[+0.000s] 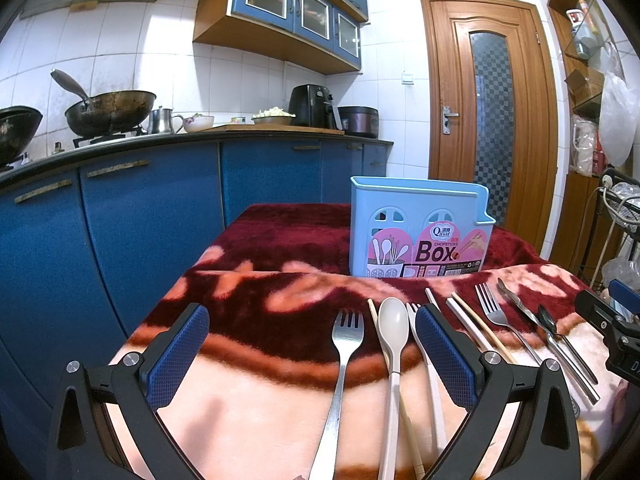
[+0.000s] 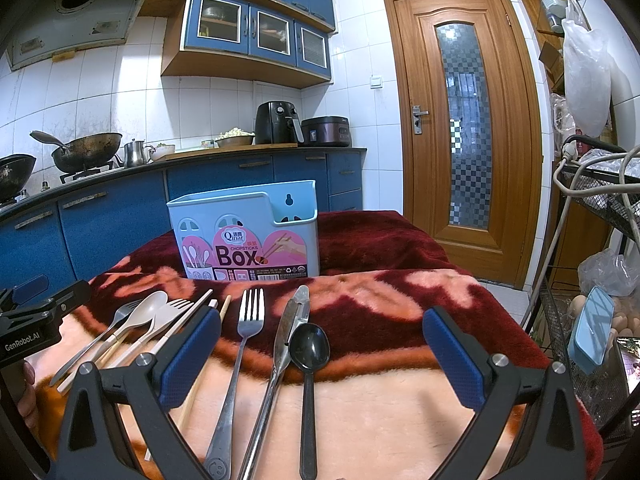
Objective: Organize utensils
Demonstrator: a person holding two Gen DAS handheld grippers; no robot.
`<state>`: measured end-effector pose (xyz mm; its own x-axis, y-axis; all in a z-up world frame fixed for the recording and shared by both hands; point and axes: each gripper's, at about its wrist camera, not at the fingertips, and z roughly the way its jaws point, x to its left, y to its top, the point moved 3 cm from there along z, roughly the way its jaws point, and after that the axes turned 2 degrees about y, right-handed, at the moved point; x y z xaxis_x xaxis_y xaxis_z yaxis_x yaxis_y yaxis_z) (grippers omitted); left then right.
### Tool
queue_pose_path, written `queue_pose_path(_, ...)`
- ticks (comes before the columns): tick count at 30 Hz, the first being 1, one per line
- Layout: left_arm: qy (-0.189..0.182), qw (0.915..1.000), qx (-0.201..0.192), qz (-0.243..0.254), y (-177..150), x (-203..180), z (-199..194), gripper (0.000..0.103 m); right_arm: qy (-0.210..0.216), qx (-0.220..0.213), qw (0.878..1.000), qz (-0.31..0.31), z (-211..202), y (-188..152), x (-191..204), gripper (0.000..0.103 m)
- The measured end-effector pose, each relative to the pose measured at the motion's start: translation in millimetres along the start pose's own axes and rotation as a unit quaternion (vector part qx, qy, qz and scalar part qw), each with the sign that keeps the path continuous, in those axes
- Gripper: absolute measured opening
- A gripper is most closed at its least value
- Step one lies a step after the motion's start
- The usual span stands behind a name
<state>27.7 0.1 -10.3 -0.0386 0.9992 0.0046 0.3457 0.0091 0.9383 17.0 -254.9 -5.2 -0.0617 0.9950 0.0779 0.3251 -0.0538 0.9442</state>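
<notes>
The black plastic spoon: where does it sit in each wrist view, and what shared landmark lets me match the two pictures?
Left wrist view: the black plastic spoon lies far right on the blanket, beside the metal knife.
Right wrist view: it lies centre frame, between the open fingers, just right of the knife.
Shared landmark: the light blue plastic chopsticks box standing behind the utensils.

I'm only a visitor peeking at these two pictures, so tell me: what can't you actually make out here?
- Inside of the blue box: both views, hidden by its front wall.
- Beige fork: left wrist view, partly behind the gripper finger.
- Utensil handle ends: cut off by the bottom edge.
- Label's small print: too small.
</notes>
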Motion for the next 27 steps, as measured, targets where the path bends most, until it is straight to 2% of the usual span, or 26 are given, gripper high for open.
queue_pose_path(20, 0.0, 1.0, -0.001, 0.0, 0.0, 0.0, -0.1, 0.102, 0.0, 0.0, 1.0, 0.0, -0.3, 0.4, -0.3, 0.103)
queue_pose_path(27, 0.002, 1.0, 0.01, -0.001, 4.8, 0.5, 0.4, 0.102, 0.006, 0.021, 1.0, 0.01, 3.0, 3.0, -2.4, 0.103)
